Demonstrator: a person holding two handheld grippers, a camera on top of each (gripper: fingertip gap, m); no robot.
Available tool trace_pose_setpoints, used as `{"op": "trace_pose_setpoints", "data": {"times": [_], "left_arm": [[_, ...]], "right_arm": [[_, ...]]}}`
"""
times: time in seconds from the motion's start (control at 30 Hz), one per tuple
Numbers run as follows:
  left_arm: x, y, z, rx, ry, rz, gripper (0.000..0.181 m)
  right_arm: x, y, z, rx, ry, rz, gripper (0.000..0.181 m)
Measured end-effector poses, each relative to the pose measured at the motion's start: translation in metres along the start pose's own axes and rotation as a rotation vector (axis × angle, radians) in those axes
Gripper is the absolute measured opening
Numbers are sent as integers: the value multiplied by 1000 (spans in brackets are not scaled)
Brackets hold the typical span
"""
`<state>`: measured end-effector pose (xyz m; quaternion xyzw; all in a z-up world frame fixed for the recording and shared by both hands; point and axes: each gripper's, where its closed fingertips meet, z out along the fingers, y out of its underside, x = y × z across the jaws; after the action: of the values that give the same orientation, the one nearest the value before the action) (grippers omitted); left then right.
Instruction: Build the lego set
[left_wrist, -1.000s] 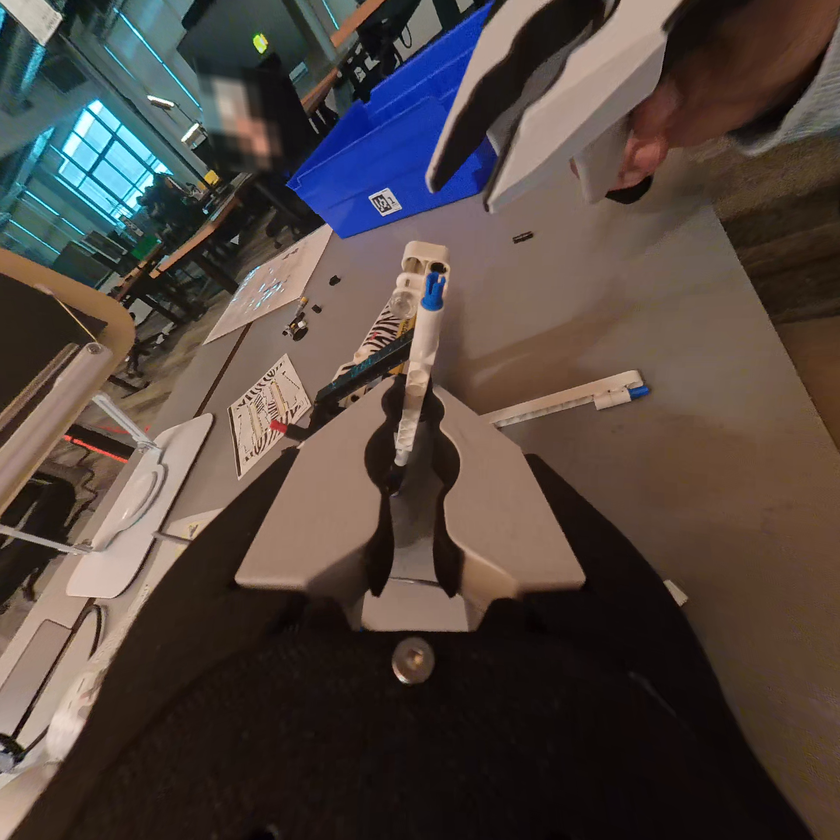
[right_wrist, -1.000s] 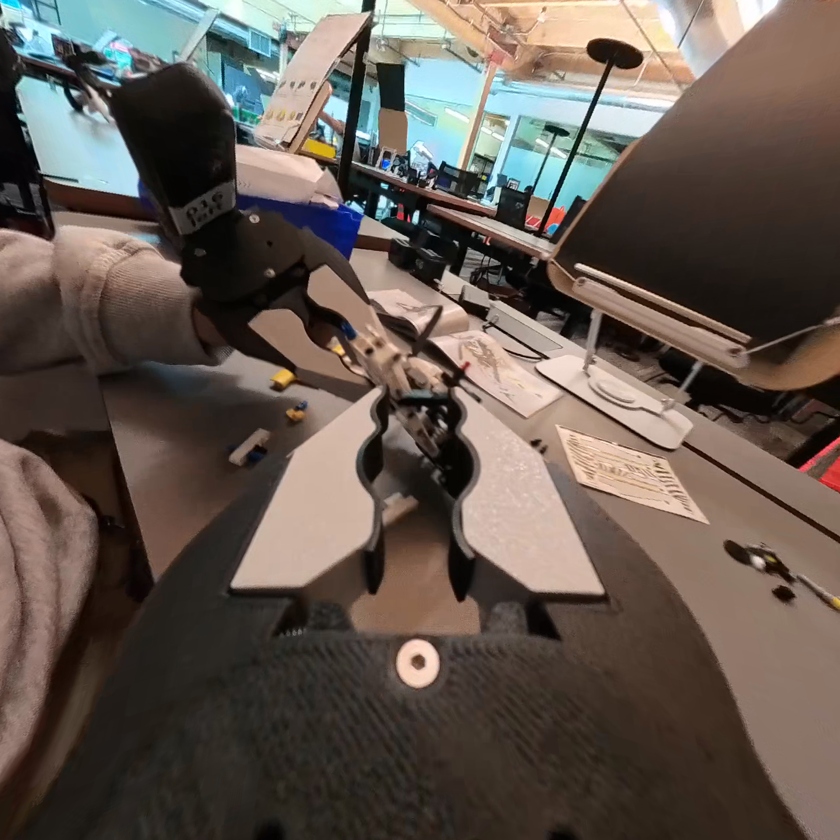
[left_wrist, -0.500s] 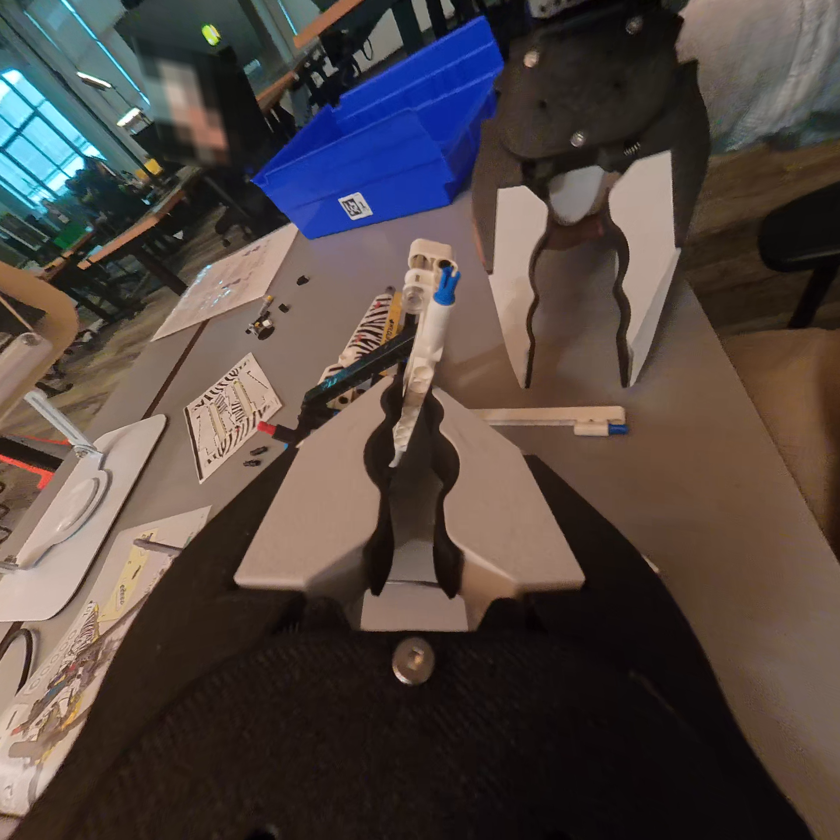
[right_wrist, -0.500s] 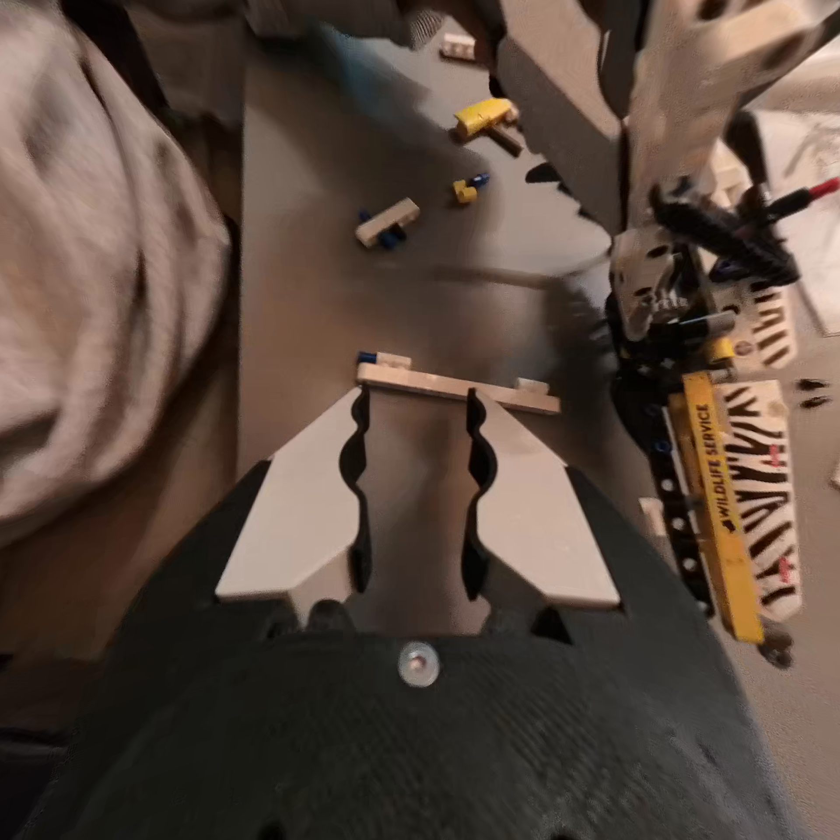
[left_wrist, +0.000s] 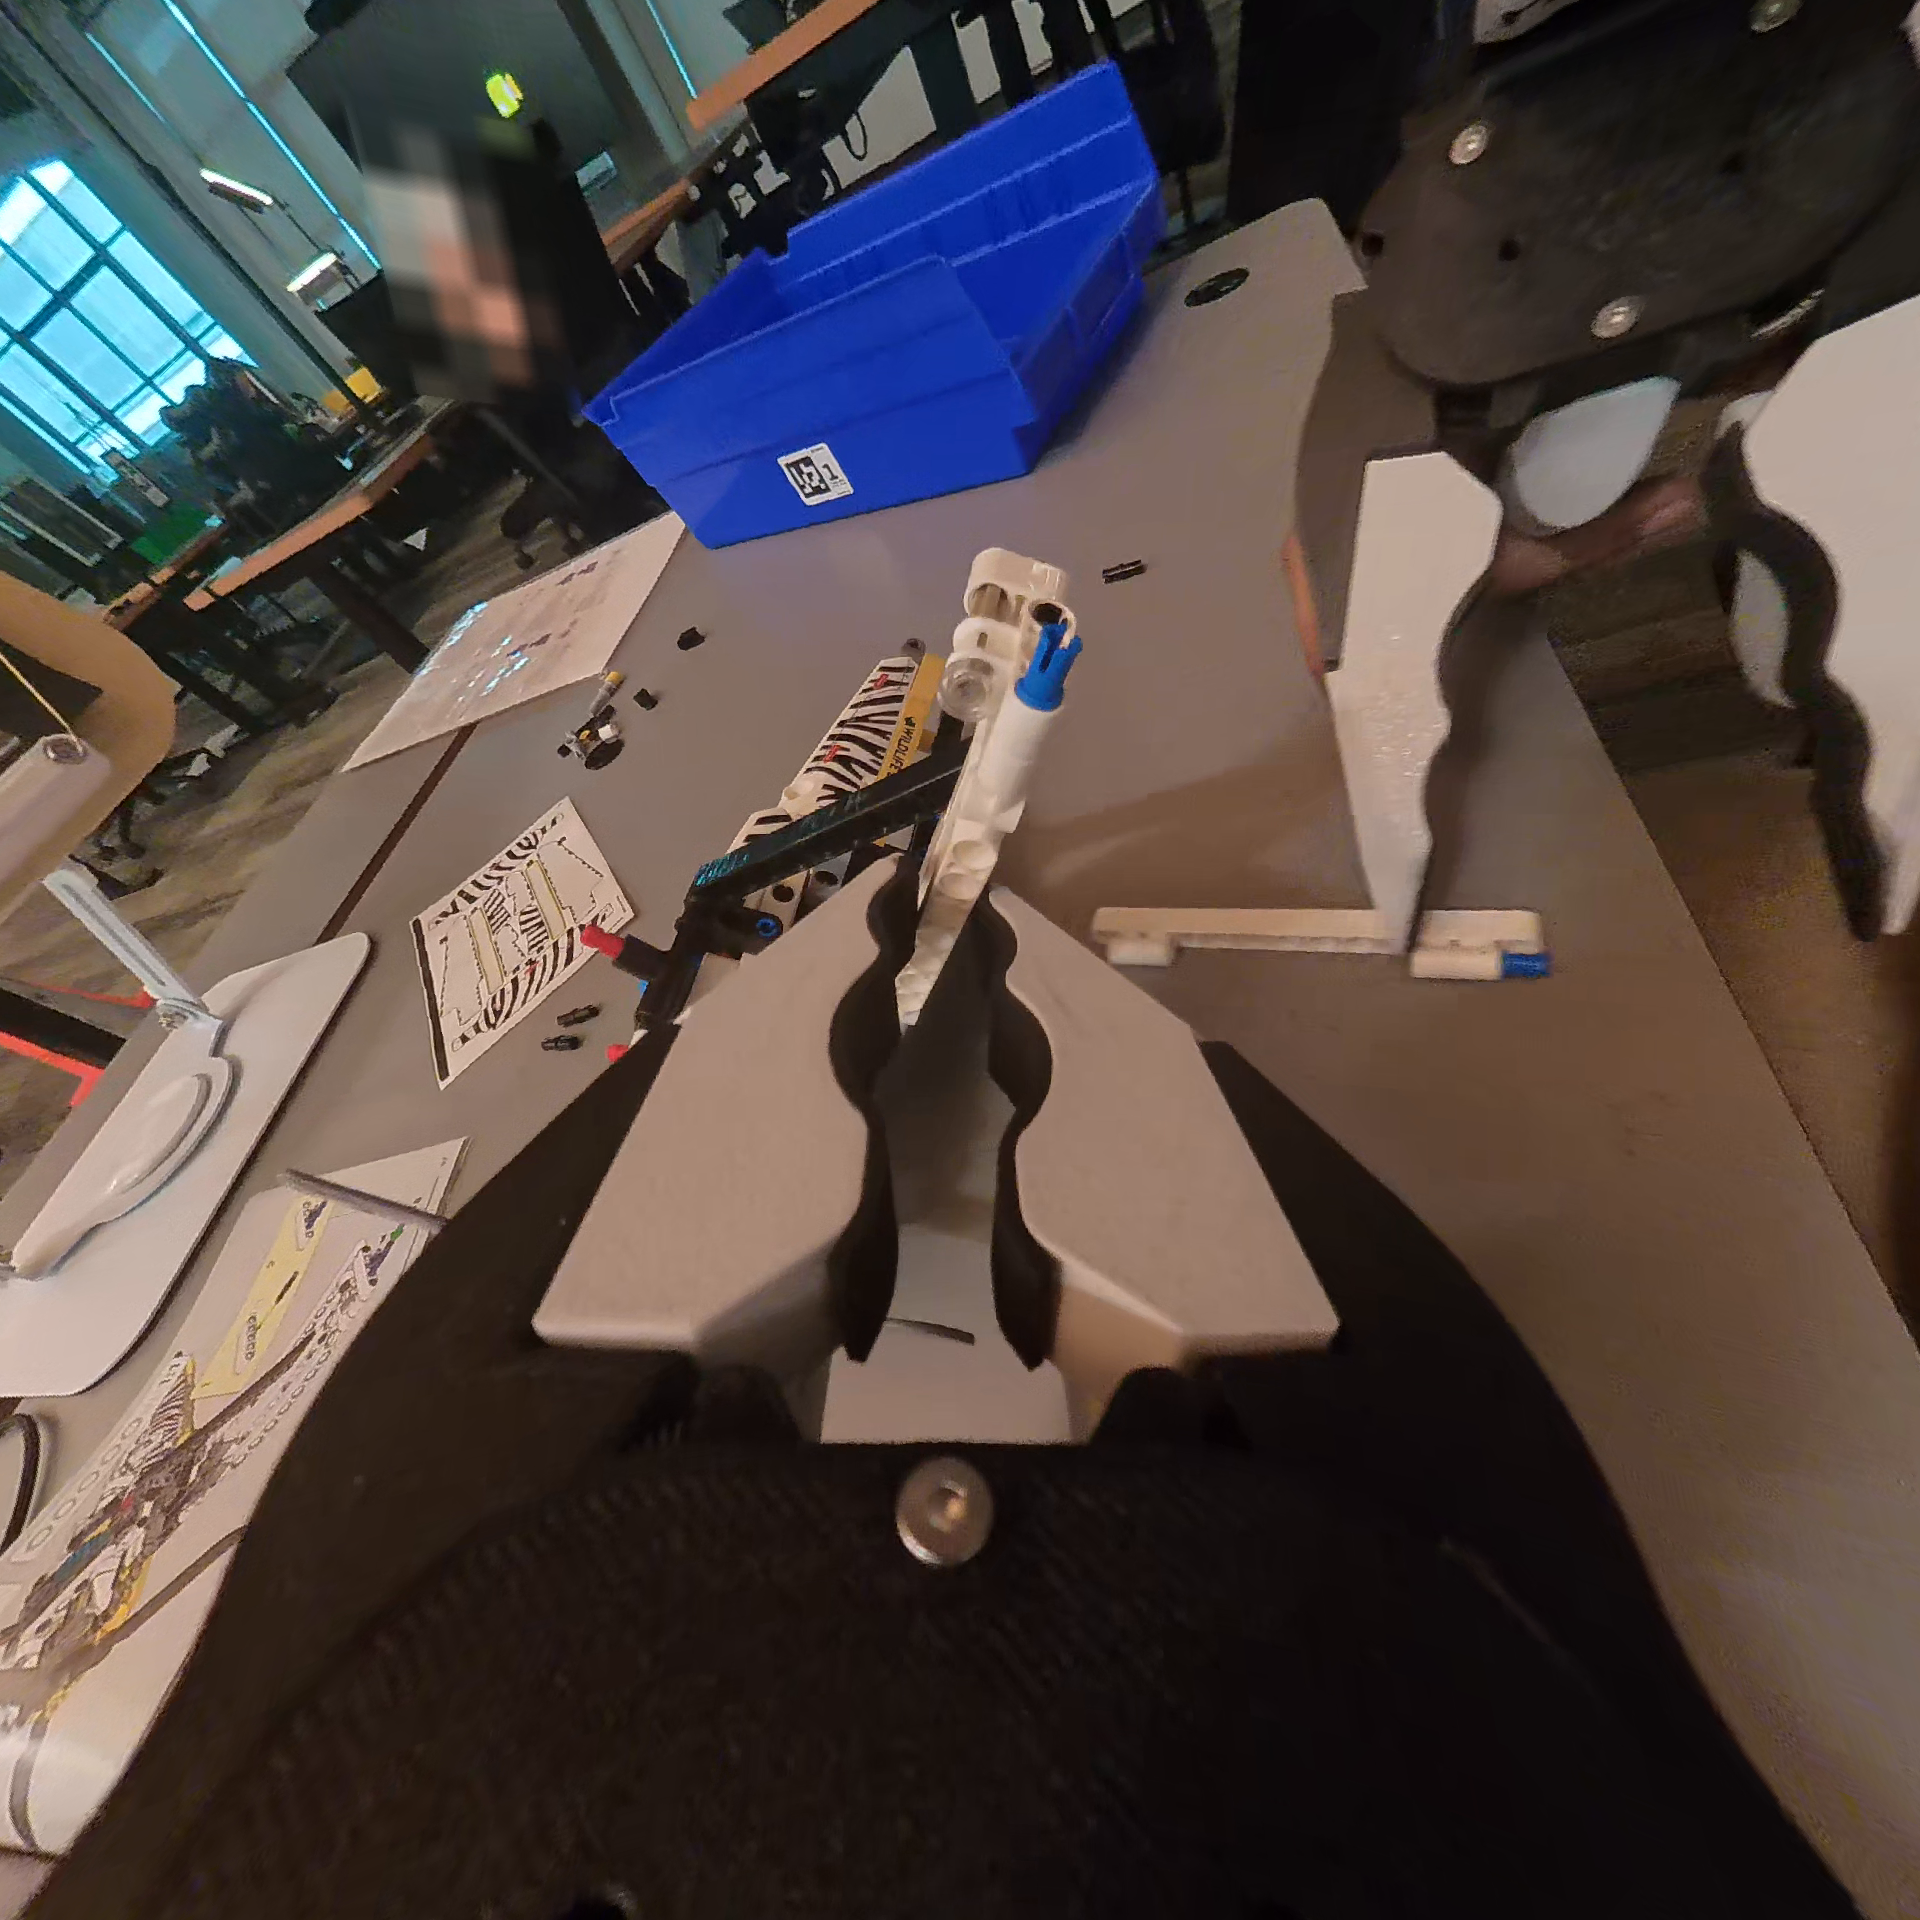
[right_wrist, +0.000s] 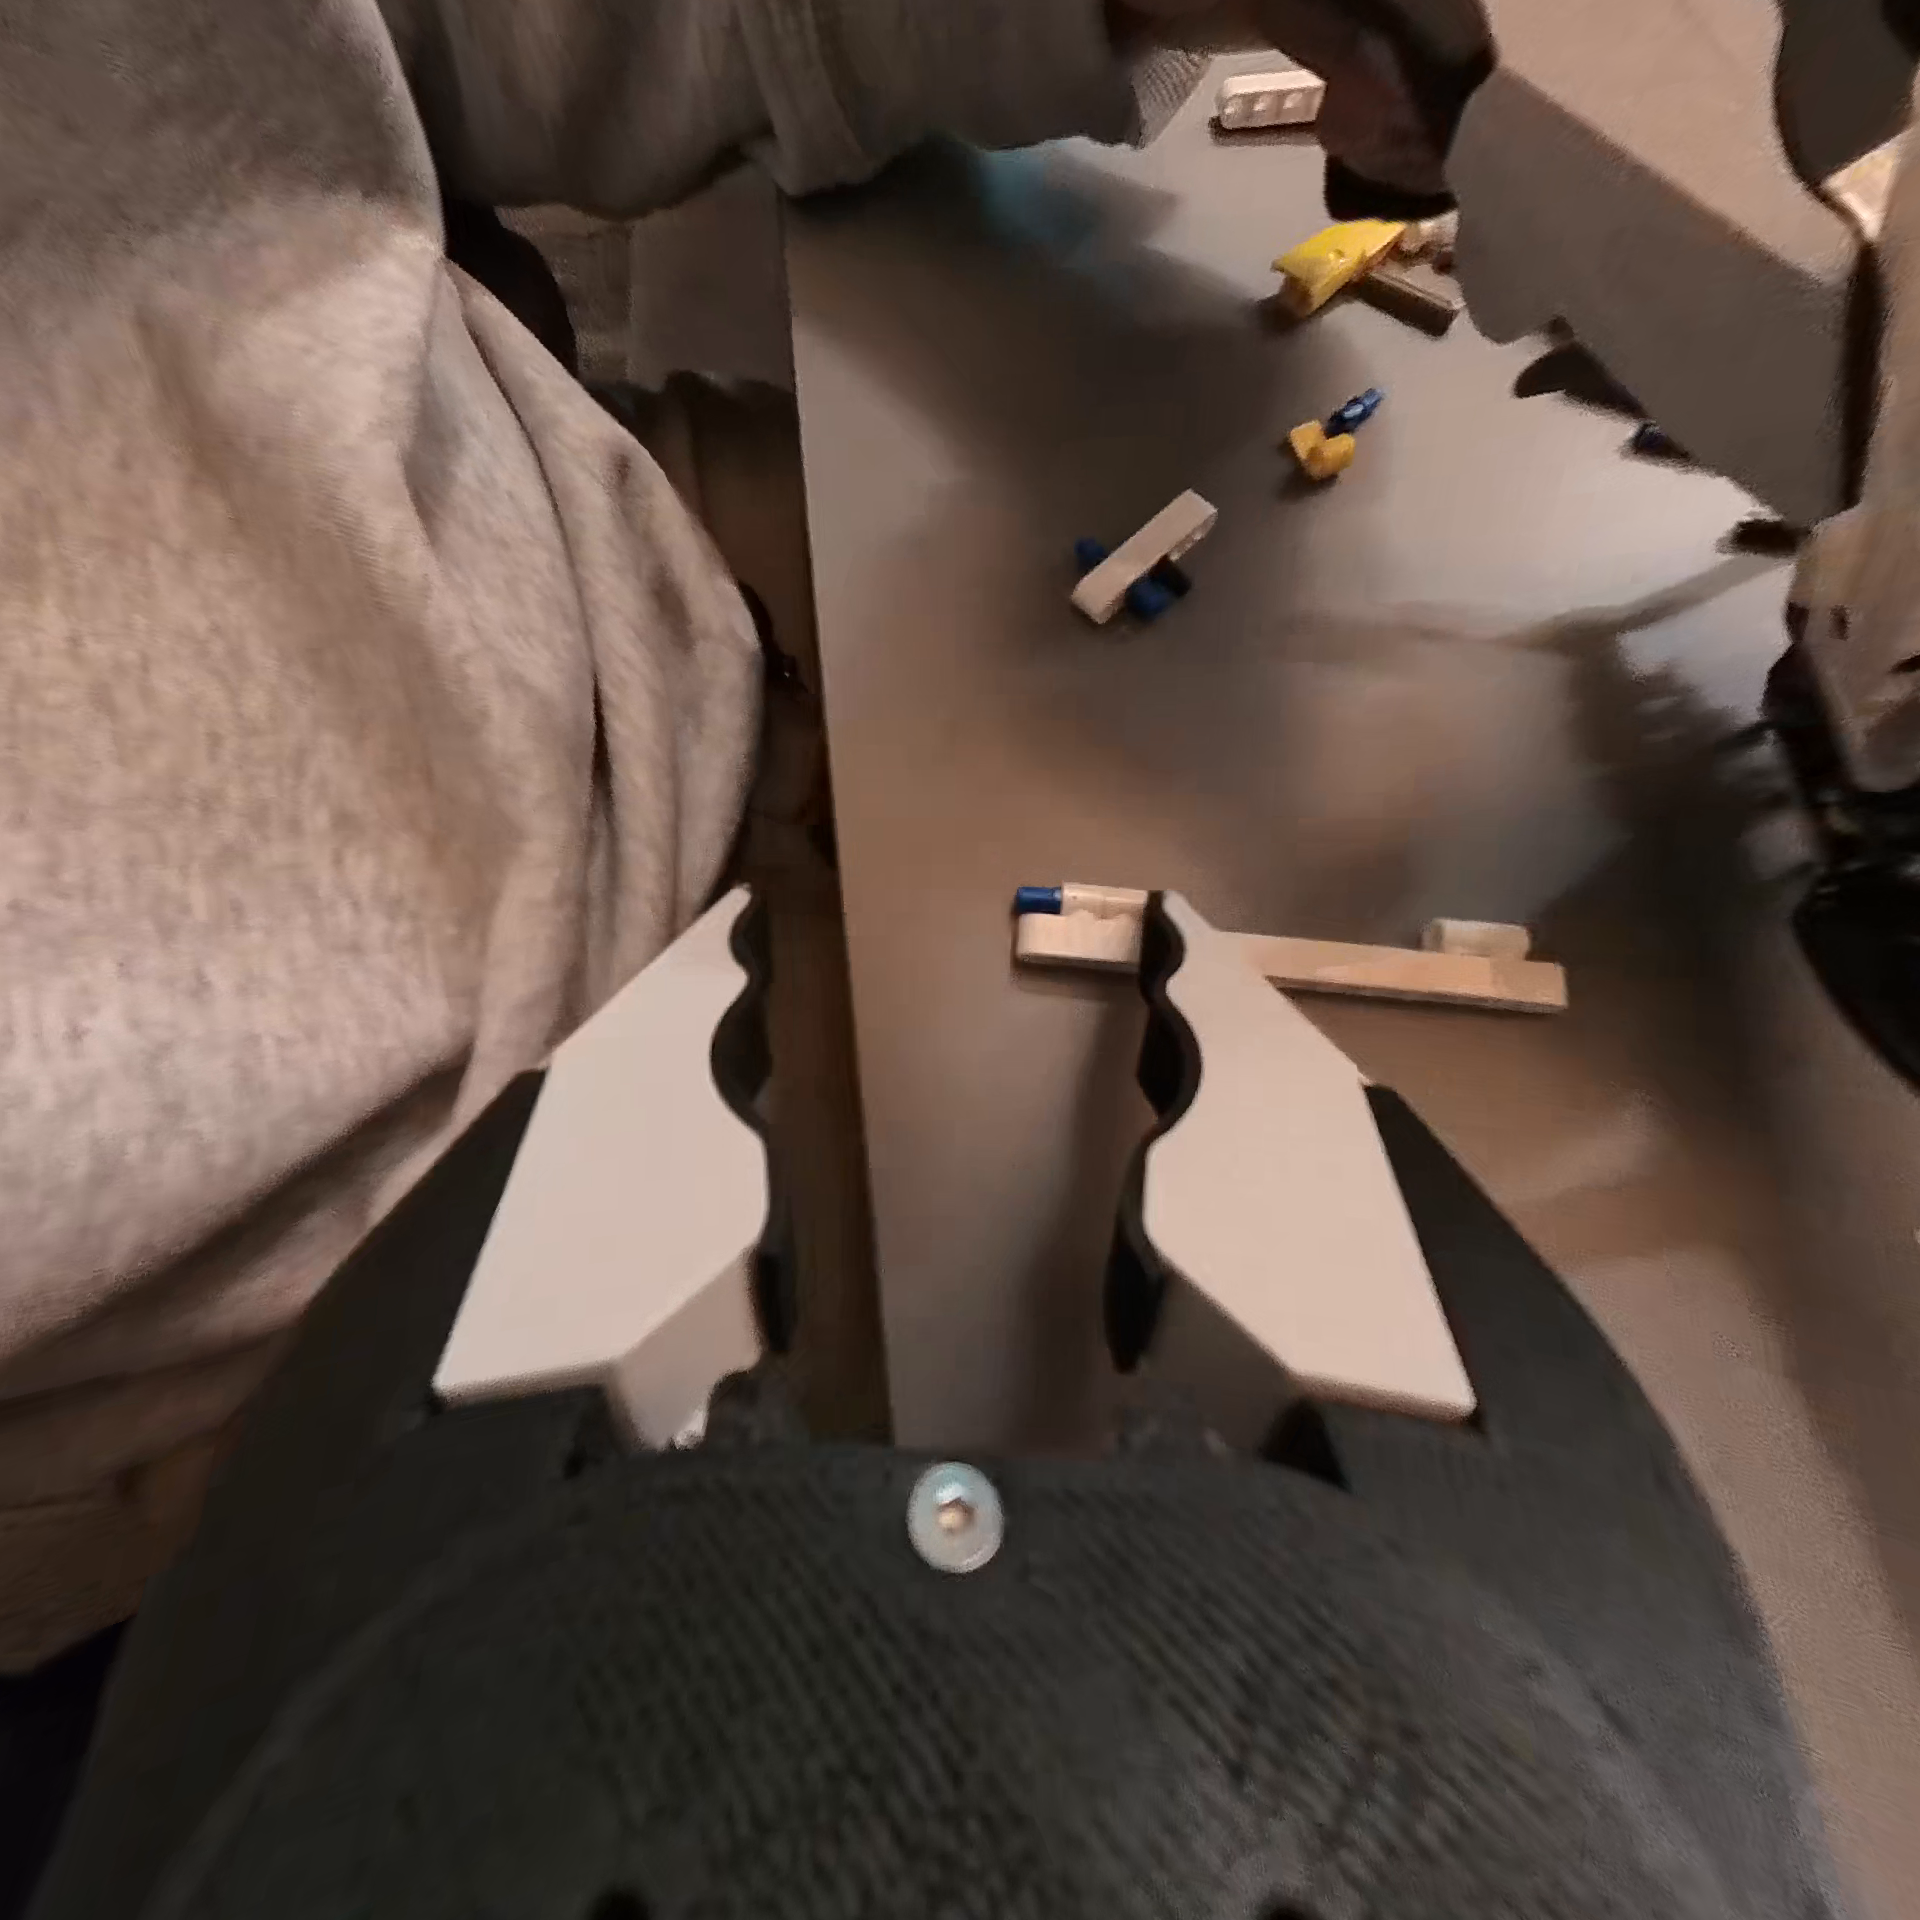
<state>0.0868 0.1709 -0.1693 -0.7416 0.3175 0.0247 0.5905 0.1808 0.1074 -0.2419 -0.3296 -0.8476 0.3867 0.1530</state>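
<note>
White beam model (left_wrist: 977, 790) sits clamped in the left gripper (left_wrist: 940, 935), its long axis tilted up and away, blue pin on top. To its right, the right gripper (right_wrist: 951, 925) has dropped from mid-air in 1 second; its jaws have spread wide over the long white beam (right_wrist: 1351, 961) lying crosswise on the table (right_wrist: 1039, 727), likely the next pickup.
</note>
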Motion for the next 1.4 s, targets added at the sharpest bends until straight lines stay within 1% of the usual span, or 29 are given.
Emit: {"op": "trace_pose_setpoints", "data": {"times": [0.1, 0.2, 0.23, 0.3, 0.37, 0.47, 0.57, 0.63, 0.73, 0.77, 0.8, 0.87, 0.97, 1.07, 1.13, 1.17, 1.23, 1.27, 1.3, 1.33, 1.4], "left_arm": [[-1, 0, 0, 5, -5, -1, 8], [-1, 0, 0, 9, -11, 0, 7], [-1, 0, 0, 11, -12, -1, 7], [-2, 0, -1, 13, -17, -3, 8], [-3, 0, -1, 16, -23, -5, 8], [-4, 0, -2, 26, -29, -16, 8], [-6, -1, -2, 33, -31, -28, 8], [-6, -1, -2, 35, -33, -31, 8], [-6, -1, -2, 39, -34, -35, 8], [-6, -1, -2, 41, -34, -37, 8], [-6, -1, -2, 43, -32, -40, 8], [-6, -1, -3, 47, -30, -47, 7], [-6, -1, -2, 56, -21, -67, 8], [-9, -3, -3, 76, -18, -101, 8], [-13, -7, -4, 102, -9, -145, 7], [-16, -10, -4, 118, 2, -174, 7], [-21, -13, -5, 149, 27, -241, 6], [-23, -14, -6, 160, 40, -271, 6], [-25, -14, -7, 168, 45, -295, 6], [-27, -13, -8, 173, 45, -310, 6], [-29, -12, -10, 176, 29, -312, 7]], "right_arm": [[-17, -6, 2, 39, -35, 66, 67], [-36, -14, 8, 80, -83, 89, 68], [-37, -16, 8, 82, -74, 76, 66], [-29, -18, 3, 90, -1, 30, 67], [-15, -12, -4, 49, 128, -87, 63], [-5, 2, -2, -108, 303, -372, 59], [-8, 10, 13, -238, 371, -590, 52], [-3, 10, 20, -295, 437, -662, 53], [-5, 5, 21, -294, 458, -668, 45], [-10, 1, 19, -265, 449, -657, 37], [-15, -5, 16, -228, 440, -647, 22], [-18, -15, 6, -164, 458, -601, 7], [-6, -35, -18, -15, 523, -460, 6], [26, -60, -59, 222, 623, -280, 6], [50, -76, -88, 415, 634, -126, 6], [60, -86, -104, 540, 607, -50, 6], [75, -106, -134, 807, 496, 113, 6], [84, -110, -144, 901, 438, 199, 5], [93, -109, -145, 940, 385, 276, 5], [99, -106, -140, 942, 348, 334, 5], [107, -94, -121, 906, 317, 427, 5]]}}
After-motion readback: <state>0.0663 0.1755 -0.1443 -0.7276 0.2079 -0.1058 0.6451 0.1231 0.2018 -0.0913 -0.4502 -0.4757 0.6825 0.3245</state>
